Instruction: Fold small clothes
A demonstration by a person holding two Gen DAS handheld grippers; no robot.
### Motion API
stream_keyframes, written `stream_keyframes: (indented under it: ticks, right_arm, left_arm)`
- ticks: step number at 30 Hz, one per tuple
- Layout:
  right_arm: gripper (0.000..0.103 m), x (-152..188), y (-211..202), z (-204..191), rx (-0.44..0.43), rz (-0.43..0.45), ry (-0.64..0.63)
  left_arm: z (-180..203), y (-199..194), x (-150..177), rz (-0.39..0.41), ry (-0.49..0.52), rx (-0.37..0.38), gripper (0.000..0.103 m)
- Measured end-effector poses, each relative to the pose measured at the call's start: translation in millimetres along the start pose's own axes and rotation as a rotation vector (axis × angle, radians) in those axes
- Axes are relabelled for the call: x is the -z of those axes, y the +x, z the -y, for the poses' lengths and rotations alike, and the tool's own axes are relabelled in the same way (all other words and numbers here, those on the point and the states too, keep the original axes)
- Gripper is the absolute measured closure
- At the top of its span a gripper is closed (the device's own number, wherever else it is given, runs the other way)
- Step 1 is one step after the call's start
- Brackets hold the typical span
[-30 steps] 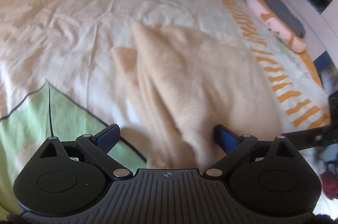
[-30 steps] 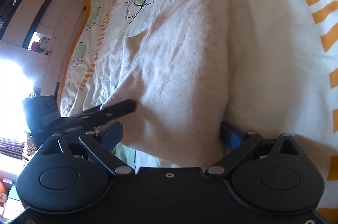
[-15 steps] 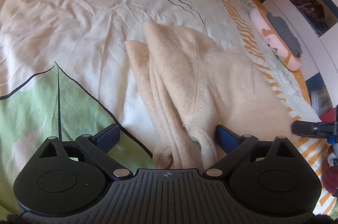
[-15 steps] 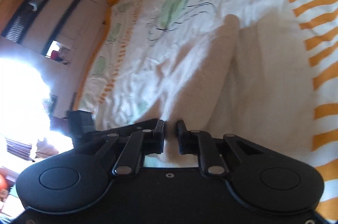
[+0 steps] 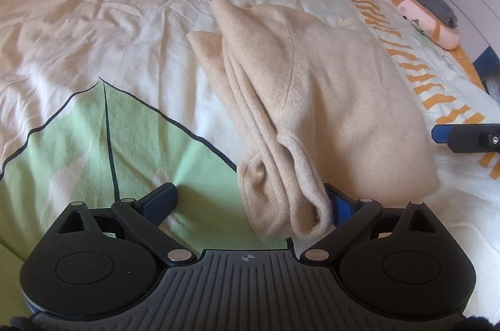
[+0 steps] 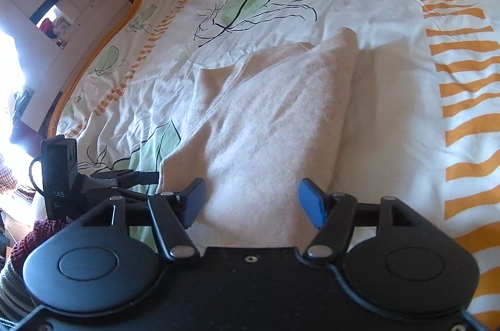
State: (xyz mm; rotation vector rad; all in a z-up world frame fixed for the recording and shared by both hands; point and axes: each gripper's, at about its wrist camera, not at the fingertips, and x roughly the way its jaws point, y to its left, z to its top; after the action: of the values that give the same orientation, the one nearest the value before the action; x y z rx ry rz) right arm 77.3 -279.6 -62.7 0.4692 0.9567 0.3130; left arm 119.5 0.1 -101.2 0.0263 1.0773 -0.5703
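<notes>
Beige soft knit garment (image 5: 328, 99) lies partly folded on leaf-printed white bed sheet (image 5: 93, 49); light, limp, drapes, likely unslippery; best pinched at thick rolled hem; left hand-held gripper (image 5: 250, 203) apart, hem between fingers, unpinched; right hand-held gripper (image 6: 251, 199) opening over cloth, nothing clamped.

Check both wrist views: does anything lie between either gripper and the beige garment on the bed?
Nothing visible does. The beige garment lies directly ahead of the left gripper, its rolled end between the open fingers. The right gripper is opening over the cloth, nothing else between.
</notes>
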Motion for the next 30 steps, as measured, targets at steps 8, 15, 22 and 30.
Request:
stream_keyframes:
  ticks: [8, 15, 22, 30]
  right_arm:
    - [0.003, 3.4, -6.7, -15.7, 0.022, 0.094, -0.011]
    - [0.000, 6.9, 2.5, -33.2, 0.162, 0.111, -0.123]
    - [0.000, 9.5, -3.4, -41.4, 0.180, 0.159, -0.142]
    - [0.000, 14.6, -20.0, -51.6, 0.297, 0.214, -0.139]
  left_arm:
    - [1.4, -25.1, -7.9, 0.200, -0.062, -0.086, 0.005]
    - [-18.2, 3.3, 6.6, 0.119, -0.091, -0.162, 0.000]
    - [1.4, -31.0, 8.6, 0.189, -0.099, -0.147, 0.001]
    - [49.1, -71.4, 7.4, 0.232, -0.103, -0.239, 0.002]
